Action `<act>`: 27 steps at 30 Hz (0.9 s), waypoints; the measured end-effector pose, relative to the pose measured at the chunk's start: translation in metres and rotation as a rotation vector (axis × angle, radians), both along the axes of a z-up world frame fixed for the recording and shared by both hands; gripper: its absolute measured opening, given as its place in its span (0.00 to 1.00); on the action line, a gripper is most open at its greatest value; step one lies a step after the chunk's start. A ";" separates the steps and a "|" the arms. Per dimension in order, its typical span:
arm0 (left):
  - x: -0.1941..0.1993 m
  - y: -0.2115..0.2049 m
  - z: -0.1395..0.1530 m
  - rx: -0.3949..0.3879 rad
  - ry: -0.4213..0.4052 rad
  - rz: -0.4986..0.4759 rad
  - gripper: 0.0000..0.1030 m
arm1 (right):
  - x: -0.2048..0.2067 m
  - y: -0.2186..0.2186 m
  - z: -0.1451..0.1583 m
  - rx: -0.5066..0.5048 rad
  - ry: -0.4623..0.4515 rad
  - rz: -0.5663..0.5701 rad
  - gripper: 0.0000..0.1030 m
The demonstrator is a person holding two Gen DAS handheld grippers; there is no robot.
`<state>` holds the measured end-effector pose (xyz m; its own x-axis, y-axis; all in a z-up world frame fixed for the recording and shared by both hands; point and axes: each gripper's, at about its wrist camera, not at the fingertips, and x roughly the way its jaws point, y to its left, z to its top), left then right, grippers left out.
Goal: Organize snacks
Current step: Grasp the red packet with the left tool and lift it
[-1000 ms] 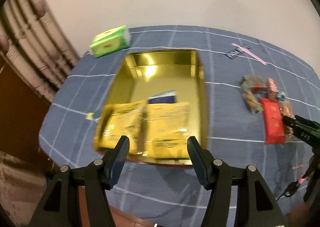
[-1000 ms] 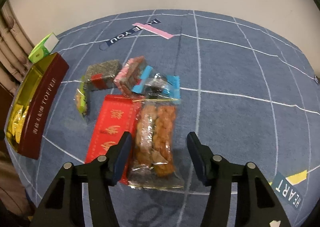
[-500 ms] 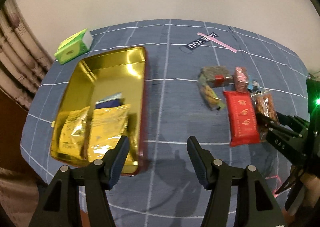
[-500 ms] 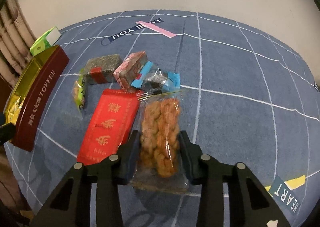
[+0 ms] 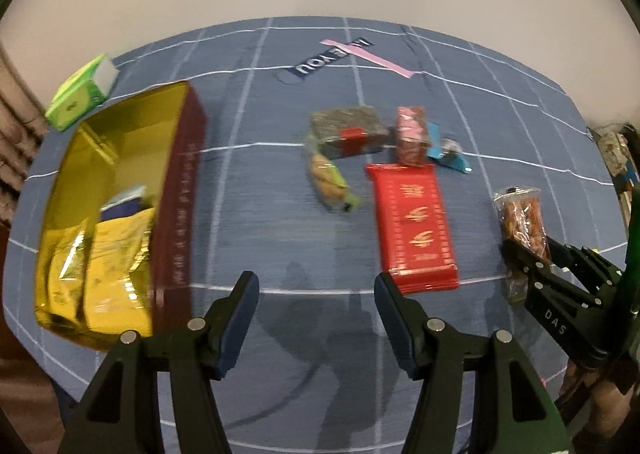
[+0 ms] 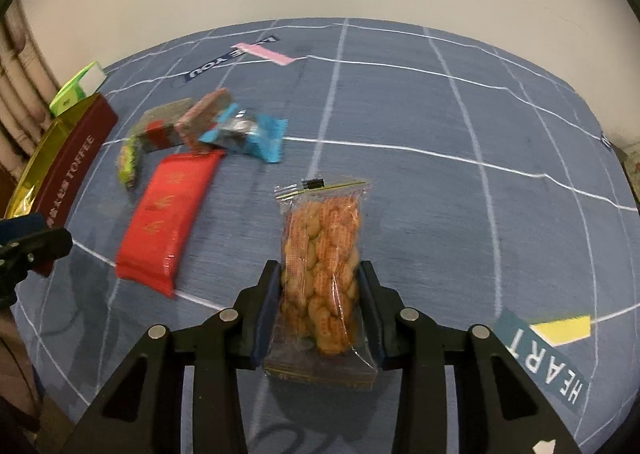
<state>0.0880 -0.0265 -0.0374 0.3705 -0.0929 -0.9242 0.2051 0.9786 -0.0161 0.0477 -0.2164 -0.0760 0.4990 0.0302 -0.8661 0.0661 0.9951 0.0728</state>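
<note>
My right gripper [image 6: 318,286] is shut on a clear bag of orange twisted snacks [image 6: 324,250] and holds it off the blue cloth; it also shows at the right of the left wrist view [image 5: 522,221]. My left gripper [image 5: 314,294] is open and empty above the cloth, between the toffee tin [image 5: 178,189] and a red packet [image 5: 414,221]. The tin is gold inside and holds yellow packets [image 5: 108,266]. A dark block [image 5: 348,129], a pink bar [image 5: 411,133], a blue-wrapped sweet [image 5: 448,157] and a green-ended packet [image 5: 330,181] lie beyond the red packet.
A green box [image 5: 80,97] stands behind the tin at the far left. A pink strip and a dark label [image 5: 348,53] lie at the back of the cloth. A "HEART" label [image 6: 544,358] lies near the right front edge. Curtains hang at the left.
My right gripper closed on the snack bag and lifted it away from the red packet, to the right. My left gripper swung right, from over the tin to the cloth beside it.
</note>
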 end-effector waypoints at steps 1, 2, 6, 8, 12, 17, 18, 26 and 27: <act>0.001 -0.005 -0.001 -0.010 0.009 -0.011 0.60 | -0.001 -0.003 0.000 -0.001 -0.002 -0.007 0.34; 0.002 -0.011 -0.003 -0.016 0.017 -0.019 0.60 | -0.001 -0.007 -0.001 0.002 -0.004 -0.017 0.34; 0.007 -0.030 -0.007 -0.039 0.030 -0.048 0.62 | -0.001 -0.016 -0.001 0.014 -0.012 -0.028 0.34; 0.011 -0.039 -0.010 -0.053 0.047 -0.053 0.64 | -0.001 -0.016 -0.001 0.020 -0.016 -0.029 0.34; 0.023 -0.051 -0.016 -0.072 0.087 -0.039 0.64 | -0.002 -0.016 -0.002 0.024 -0.022 -0.029 0.34; 0.038 -0.063 -0.027 -0.061 0.132 -0.032 0.64 | -0.003 -0.020 -0.001 0.047 -0.027 -0.031 0.34; 0.040 -0.064 -0.029 -0.060 0.143 -0.030 0.64 | -0.004 -0.020 -0.001 0.049 -0.027 -0.030 0.34; 0.057 -0.074 -0.042 -0.052 0.161 0.010 0.64 | -0.004 -0.023 -0.001 0.059 -0.026 -0.029 0.34; 0.060 -0.075 -0.044 -0.050 0.162 0.018 0.64 | -0.004 -0.023 -0.001 0.059 -0.026 -0.029 0.35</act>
<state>0.1483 -0.1018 -0.0811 0.2188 -0.1354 -0.9663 0.1787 0.9791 -0.0967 0.0438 -0.2395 -0.0765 0.5227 0.0659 -0.8500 0.0923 0.9868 0.1333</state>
